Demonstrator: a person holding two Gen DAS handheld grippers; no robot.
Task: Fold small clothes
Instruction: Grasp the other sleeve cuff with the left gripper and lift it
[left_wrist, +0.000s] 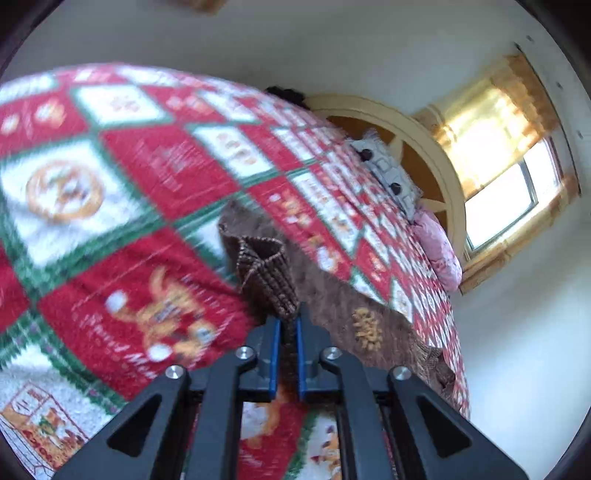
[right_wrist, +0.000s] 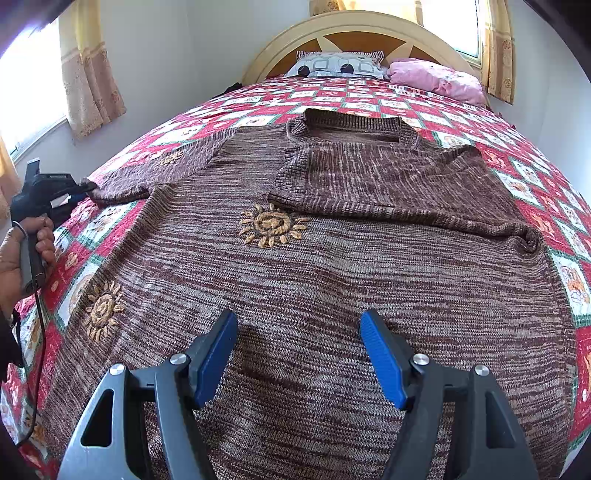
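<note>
A brown knitted sweater (right_wrist: 332, 266) with tan sun embroideries lies flat on the bed, its right sleeve folded across the chest. My right gripper (right_wrist: 299, 354) is open and empty, hovering above the sweater's lower body. My left gripper (left_wrist: 287, 332) is shut on the ribbed cuff of the left sleeve (left_wrist: 264, 273) and holds it raised above the quilt. The left gripper (right_wrist: 79, 189) also shows in the right wrist view at the far left, at the end of the outstretched left sleeve (right_wrist: 155, 170).
The bed carries a red, white and green patchwork quilt (right_wrist: 354, 98). A patterned pillow (right_wrist: 340, 64) and a pink pillow (right_wrist: 439, 81) lie against the cream headboard (right_wrist: 354, 26). Curtained windows (right_wrist: 33, 81) stand on both sides. The holder's hand (right_wrist: 22, 254) is at the left edge.
</note>
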